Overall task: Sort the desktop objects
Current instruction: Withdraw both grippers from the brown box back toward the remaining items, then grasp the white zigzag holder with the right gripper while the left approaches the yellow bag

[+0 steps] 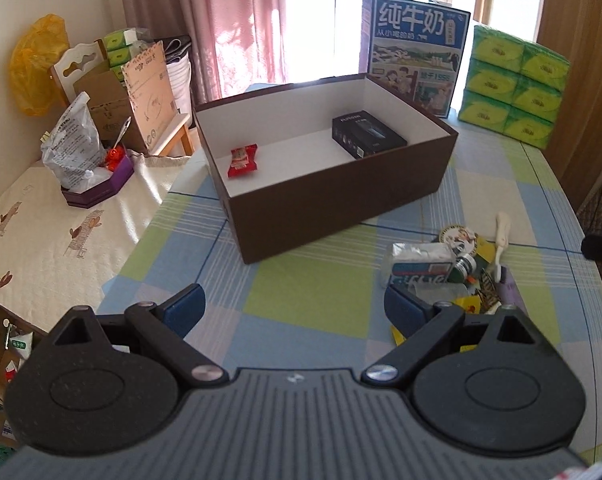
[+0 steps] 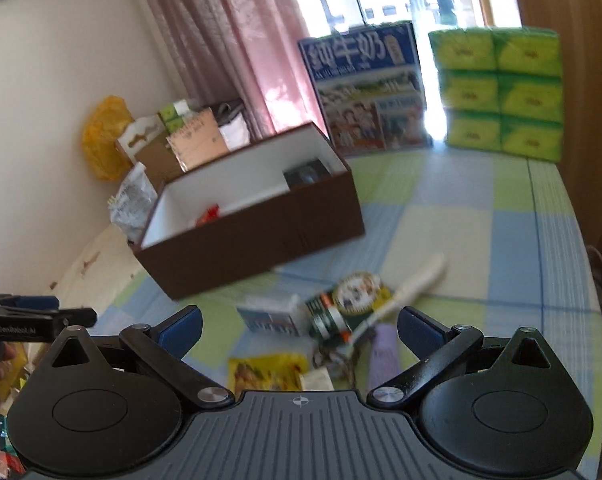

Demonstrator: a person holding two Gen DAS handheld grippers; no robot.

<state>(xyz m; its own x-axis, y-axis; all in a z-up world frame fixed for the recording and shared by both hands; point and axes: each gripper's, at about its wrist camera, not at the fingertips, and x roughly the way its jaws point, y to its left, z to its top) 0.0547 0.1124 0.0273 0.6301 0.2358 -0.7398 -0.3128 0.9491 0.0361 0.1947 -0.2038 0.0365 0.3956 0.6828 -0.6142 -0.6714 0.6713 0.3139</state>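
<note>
Already the brown box (image 1: 341, 200) held a red snack packet (image 1: 242, 160) and a black carton (image 1: 368, 134). I kept both the left gripper (image 1: 293, 308) and right gripper (image 2: 299, 324) wide open and empty. The pile (image 2: 333, 320) lay just before the box; I judged one item should be taken slowly, from its edge.

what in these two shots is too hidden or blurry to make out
- Pile of small items, left wrist view: its near part sits behind the left gripper, so the count is unclear.
- Same pile, right wrist view: motion blur makes labels unreadable.
- Black box in the brown box, right wrist view: front wall hides most of it.
- Red packet: only a blurred scrap shows.
</note>
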